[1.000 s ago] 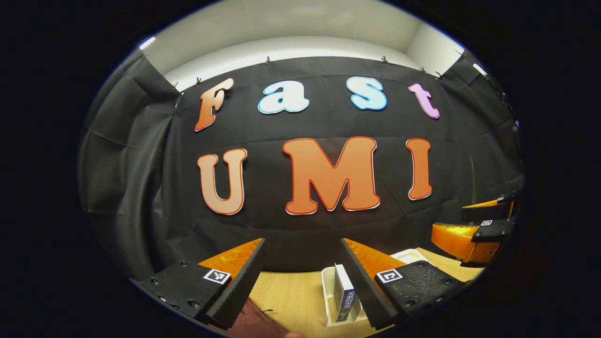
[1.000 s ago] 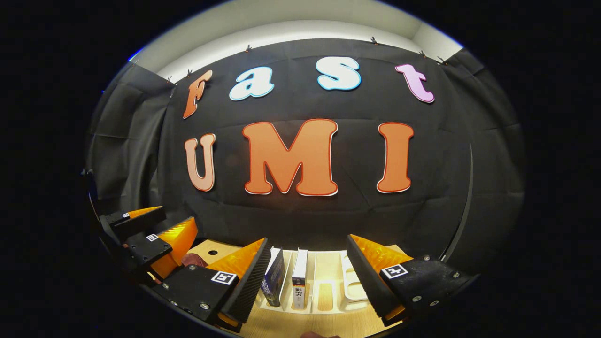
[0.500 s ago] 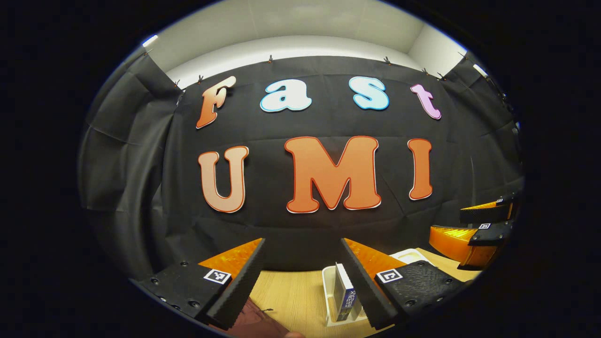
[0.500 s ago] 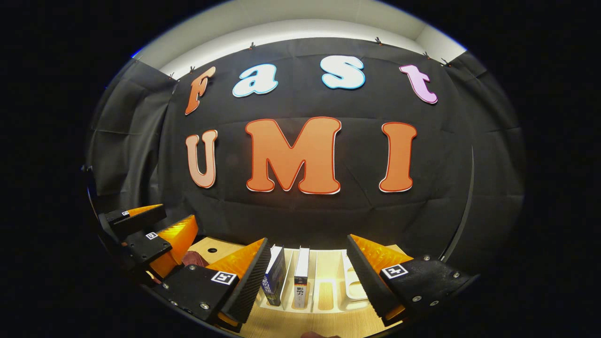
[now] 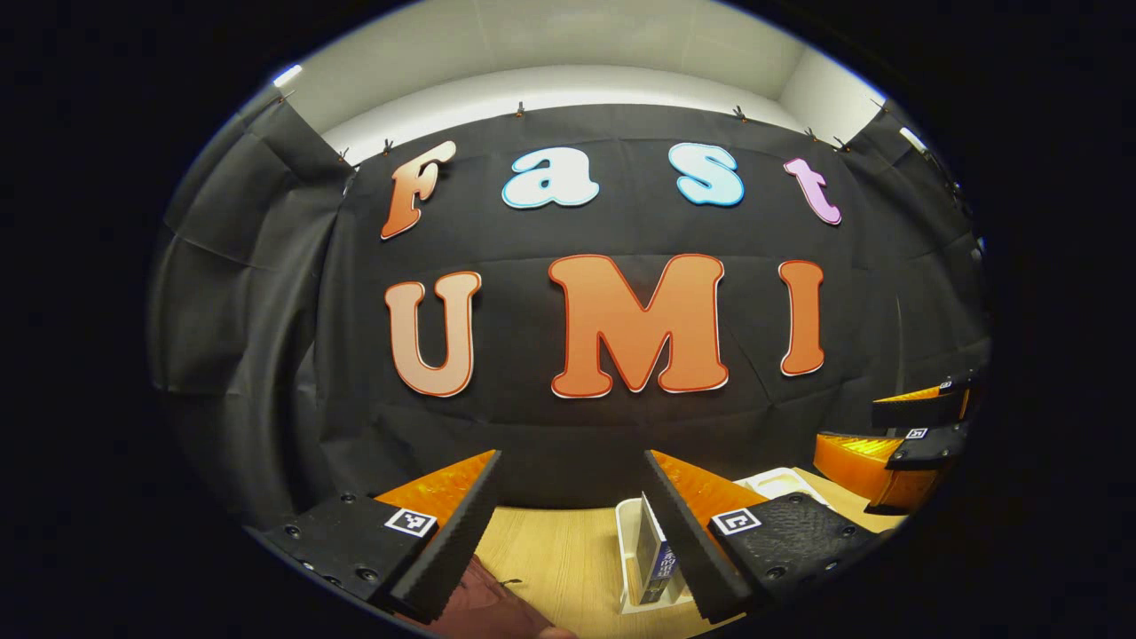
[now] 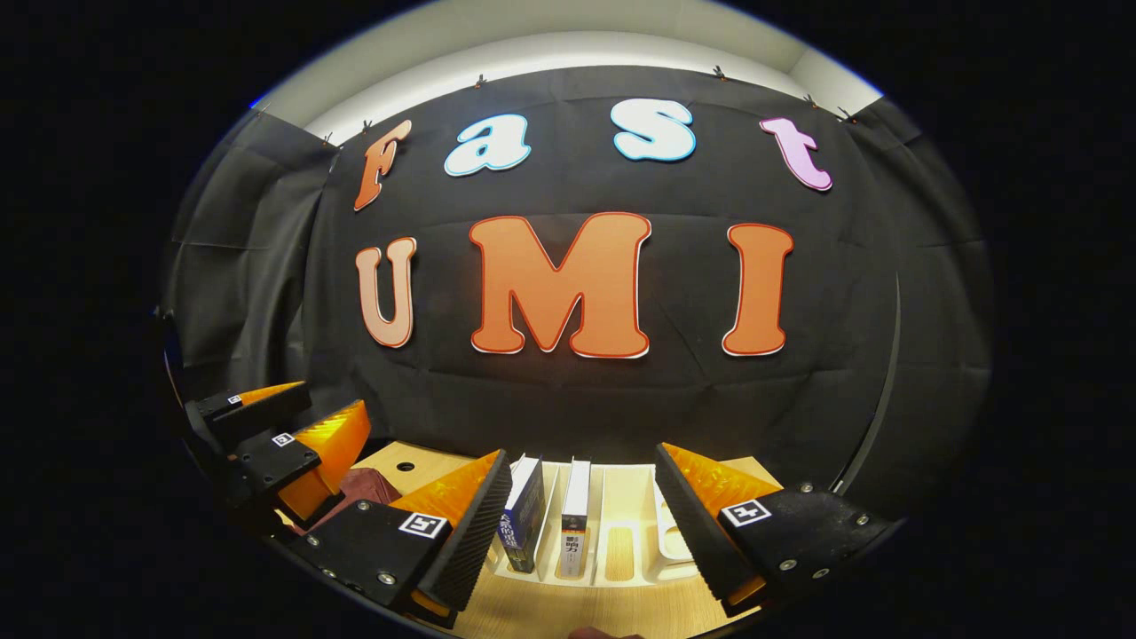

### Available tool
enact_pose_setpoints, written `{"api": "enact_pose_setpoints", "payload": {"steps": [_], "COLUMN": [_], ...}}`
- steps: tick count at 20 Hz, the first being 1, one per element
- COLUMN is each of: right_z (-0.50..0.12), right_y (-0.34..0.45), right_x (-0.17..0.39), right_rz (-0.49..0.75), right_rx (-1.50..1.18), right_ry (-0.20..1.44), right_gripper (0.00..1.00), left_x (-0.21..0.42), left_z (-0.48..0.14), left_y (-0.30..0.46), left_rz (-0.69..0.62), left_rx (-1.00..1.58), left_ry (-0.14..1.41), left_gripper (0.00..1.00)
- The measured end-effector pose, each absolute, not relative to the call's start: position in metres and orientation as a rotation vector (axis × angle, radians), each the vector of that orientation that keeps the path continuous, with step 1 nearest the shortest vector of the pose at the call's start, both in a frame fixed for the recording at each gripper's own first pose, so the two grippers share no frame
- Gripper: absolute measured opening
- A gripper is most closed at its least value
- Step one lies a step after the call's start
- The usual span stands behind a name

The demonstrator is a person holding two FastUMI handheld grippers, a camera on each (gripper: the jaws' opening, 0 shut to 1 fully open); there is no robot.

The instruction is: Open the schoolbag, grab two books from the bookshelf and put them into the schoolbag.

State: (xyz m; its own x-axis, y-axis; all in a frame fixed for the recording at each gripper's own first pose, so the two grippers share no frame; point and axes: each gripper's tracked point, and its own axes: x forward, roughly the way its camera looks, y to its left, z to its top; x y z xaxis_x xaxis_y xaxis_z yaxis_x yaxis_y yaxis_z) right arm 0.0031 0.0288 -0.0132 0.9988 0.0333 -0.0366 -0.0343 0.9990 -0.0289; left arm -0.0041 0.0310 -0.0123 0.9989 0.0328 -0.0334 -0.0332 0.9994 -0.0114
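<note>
Blue book (image 6: 520, 522) beside right tool (image 6: 581, 532)

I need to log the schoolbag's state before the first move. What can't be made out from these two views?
- Schoolbag: in the left gripper view just a dark red corner shows past the left gripper; the bottom edge cuts it off, so open or zipped cannot be told.
- Schoolbag, right gripper view: a patch behind the left gripper's body.
- Blue book: partly behind a finger of the right gripper.
- Bookshelf: its right end is hidden by the other finger.
</note>
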Motion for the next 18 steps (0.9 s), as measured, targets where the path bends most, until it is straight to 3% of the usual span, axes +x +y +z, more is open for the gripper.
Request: {"api": "enact_pose_setpoints", "payload": {"steps": [2, 9, 13, 14, 15, 18], "right_z": [-0.012, -0.014, -0.016, -0.017, -0.018, -0.019], "right_y": [0.03, 0.028, 0.026, 0.025, 0.024, 0.017], "right_x": [0.003, 0.004, 0.004, 0.004, 0.003, 0.005], "right_rz": [0.032, 0.026, 0.023, 0.018, 0.018, 0.0], "right_rx": [-0.031, -0.029, -0.022, -0.022, -0.022, -0.033], "right_ry": [0.03, 0.034, 0.038, 0.039, 0.041, 0.042], "right_gripper": [0.96, 0.96, 0.96, 0.96, 0.96, 0.96], "left_x": [-0.004, -0.006, -0.005, -0.004, -0.004, -0.006], "left_z": [-0.012, -0.007, -0.011, -0.014, -0.015, -0.021], "left_y": [0.031, 0.026, 0.029, 0.029, 0.031, 0.033], "left_rz": [0.035, 0.021, 0.027, 0.025, 0.027, 0.034], "left_rx": [-0.01, -0.003, -0.006, -0.008, -0.004, 0.026], "left_ry": [0.034, 0.025, 0.033, 0.036, 0.037, 0.056], "left_gripper": [1.0, 0.96, 1.0, 0.96, 1.0, 0.96]}}
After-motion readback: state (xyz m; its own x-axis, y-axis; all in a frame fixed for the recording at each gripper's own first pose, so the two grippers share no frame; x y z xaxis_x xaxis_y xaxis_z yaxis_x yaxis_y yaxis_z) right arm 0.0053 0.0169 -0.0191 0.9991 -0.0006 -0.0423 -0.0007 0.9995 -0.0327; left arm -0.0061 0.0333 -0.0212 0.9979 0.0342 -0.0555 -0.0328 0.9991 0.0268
